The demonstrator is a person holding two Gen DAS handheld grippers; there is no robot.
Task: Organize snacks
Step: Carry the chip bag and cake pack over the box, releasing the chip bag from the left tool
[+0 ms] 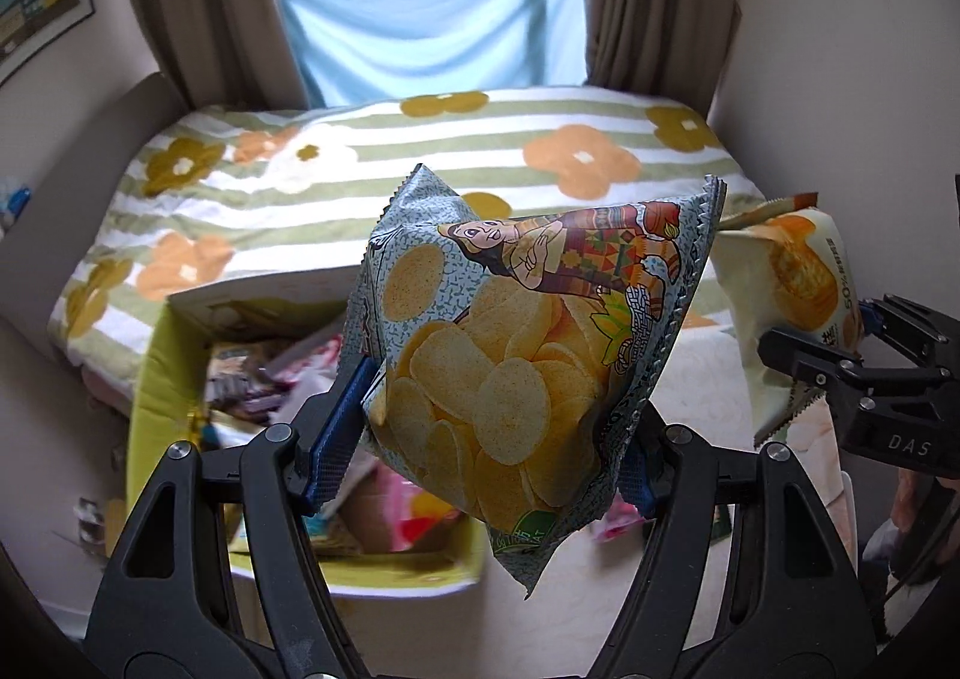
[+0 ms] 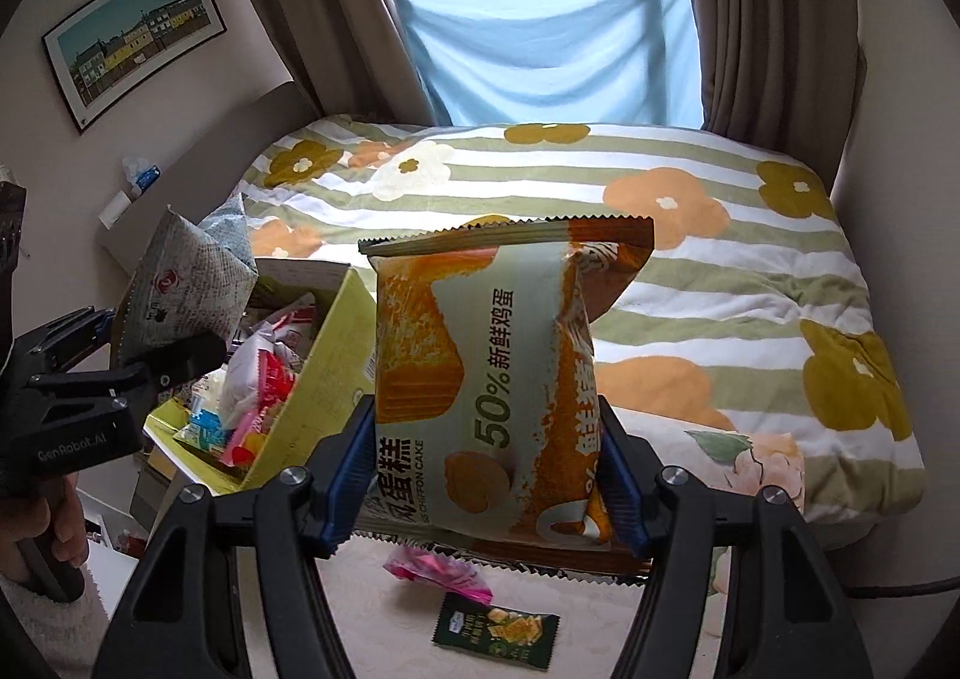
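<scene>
In the left wrist view my left gripper [image 1: 489, 439] is shut on a grey-blue bag of potato chips [image 1: 516, 355], which hangs tilted in the air over a yellow-green box [image 1: 150, 379] filled with several snack packets. My right gripper [image 2: 486, 475] is shut on a white and orange chiffon cake bag [image 2: 492, 379], held upright to the right of that box [image 2: 318, 379]. Each wrist view also shows the other gripper at its edge: the right gripper [image 1: 840, 373] with the cake bag [image 1: 792, 271], and the left gripper [image 2: 138, 361] with the chip bag [image 2: 180, 283].
A pink packet [image 2: 438, 565] and a dark green packet [image 2: 498, 628] lie on the pale surface below the cake bag. Behind is a bed with a striped floral blanket [image 2: 690, 283], then curtains and a window. A person's hand [image 2: 42, 517] grips the left handle.
</scene>
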